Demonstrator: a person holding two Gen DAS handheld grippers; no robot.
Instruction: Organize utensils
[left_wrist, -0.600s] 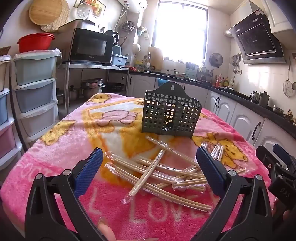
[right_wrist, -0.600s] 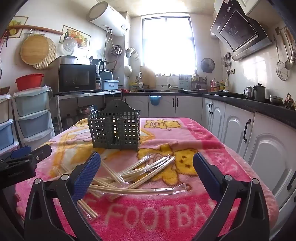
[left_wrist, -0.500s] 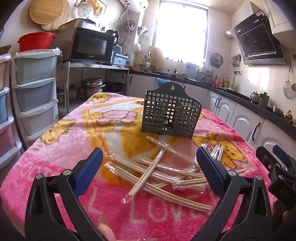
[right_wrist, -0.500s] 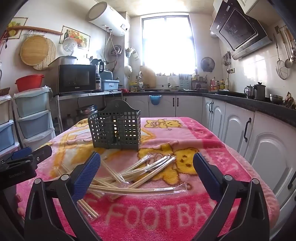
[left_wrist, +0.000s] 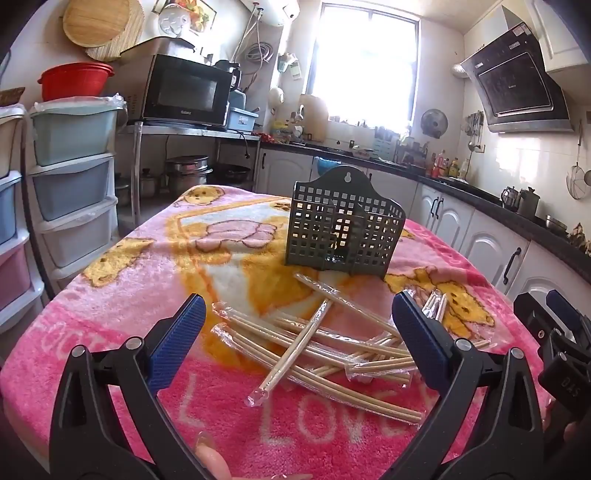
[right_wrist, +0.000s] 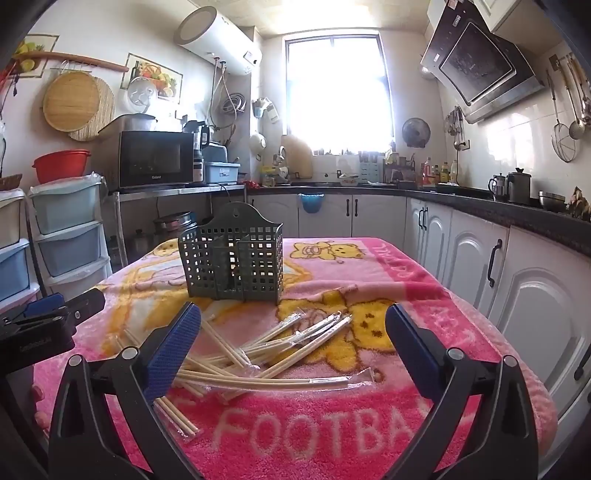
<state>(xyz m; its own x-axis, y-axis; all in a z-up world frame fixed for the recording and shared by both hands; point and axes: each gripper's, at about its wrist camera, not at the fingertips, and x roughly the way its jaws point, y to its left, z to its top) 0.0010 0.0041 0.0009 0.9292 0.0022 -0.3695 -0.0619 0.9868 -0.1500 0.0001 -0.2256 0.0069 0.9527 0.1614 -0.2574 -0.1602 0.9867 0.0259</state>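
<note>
Wrapped chopsticks (left_wrist: 317, 343) heaped on table (left_wrist: 122, 295), just before holder (left_wrist: 343, 229); light, stiff, slick in film; best pinched mid-length, one pair off the top. Left hand-held gripper (left_wrist: 295, 332) spread, empty; right hand-held gripper (right_wrist: 291, 339) likewise.

A fluffy, matt cloth blanket (right_wrist: 369, 273) in pink and yellow covers the counter, its pile soft and slightly rough. The pale wooden chopsticks (left_wrist: 295, 350) look smooth and dry, each pair sealed in a thin, clear, glossy plastic sleeve (right_wrist: 332, 380) that crinkles at the ends, and the dark green basket (left_wrist: 343, 229) behind them is hard, matt plastic pierced with square holes. The left claw (left_wrist: 297, 334) and right claw (right_wrist: 291, 341) are satin black plastic with small shiny metal rivets, and their blue pads (left_wrist: 177, 336) have a fine ribbed, rubbery finish.
</note>
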